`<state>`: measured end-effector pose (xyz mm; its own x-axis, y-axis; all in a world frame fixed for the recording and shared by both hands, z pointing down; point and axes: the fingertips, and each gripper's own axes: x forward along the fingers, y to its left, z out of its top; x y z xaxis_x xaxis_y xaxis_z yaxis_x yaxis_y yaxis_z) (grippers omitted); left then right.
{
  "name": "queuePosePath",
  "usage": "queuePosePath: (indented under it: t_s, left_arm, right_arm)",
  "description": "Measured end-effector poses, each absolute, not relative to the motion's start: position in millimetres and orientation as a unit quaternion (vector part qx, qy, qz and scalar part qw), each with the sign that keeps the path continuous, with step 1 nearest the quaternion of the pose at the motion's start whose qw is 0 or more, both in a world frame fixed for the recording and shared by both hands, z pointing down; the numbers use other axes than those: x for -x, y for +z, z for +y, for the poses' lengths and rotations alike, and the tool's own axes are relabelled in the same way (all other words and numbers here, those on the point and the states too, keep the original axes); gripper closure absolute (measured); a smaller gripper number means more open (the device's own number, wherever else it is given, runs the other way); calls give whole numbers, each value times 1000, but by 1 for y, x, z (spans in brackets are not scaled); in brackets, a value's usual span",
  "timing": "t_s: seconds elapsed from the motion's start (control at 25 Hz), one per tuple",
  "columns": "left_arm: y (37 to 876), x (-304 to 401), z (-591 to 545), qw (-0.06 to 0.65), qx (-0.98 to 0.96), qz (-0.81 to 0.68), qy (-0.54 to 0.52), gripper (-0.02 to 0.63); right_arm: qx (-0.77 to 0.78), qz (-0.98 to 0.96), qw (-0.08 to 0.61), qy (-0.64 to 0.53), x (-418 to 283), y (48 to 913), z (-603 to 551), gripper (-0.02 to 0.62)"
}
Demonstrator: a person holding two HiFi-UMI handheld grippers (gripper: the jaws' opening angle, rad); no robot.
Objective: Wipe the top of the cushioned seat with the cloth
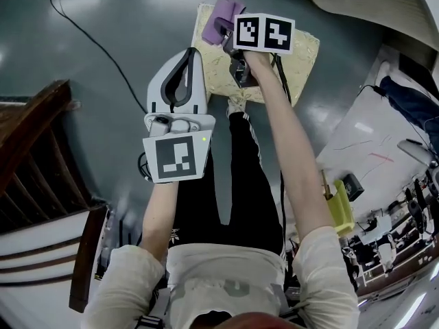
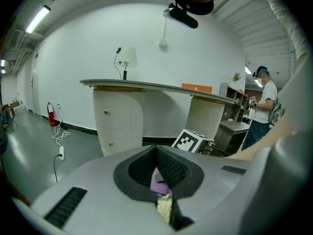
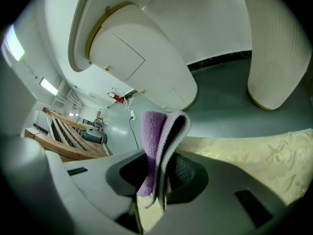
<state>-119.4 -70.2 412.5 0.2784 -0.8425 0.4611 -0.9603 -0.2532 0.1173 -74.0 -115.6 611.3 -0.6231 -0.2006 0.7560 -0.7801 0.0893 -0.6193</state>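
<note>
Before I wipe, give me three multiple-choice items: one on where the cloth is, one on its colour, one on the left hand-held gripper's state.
1. Where is the cloth?
A. on the floor
B. in the right hand-held gripper
C. on the counter

2. What colour is the cloth?
A. purple
B. green
C. red

3. The left hand-held gripper is:
A. shut on the cloth
B. wide open
C. shut, empty

Key: 1 B, its jaws pinch the cloth by the seat; 2 A, it shows purple in the head view too; 3 C, its jaws meet with nothing between.
</note>
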Motion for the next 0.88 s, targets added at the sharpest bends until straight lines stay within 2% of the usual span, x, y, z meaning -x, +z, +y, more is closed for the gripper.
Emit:
queuePosePath:
  t_s: [0.88]
  left_arm:
    - [413, 50, -88, 165, -821, -521, 165, 598]
  right_arm:
    - [-452, -639, 286, 553, -142, 618, -86, 499]
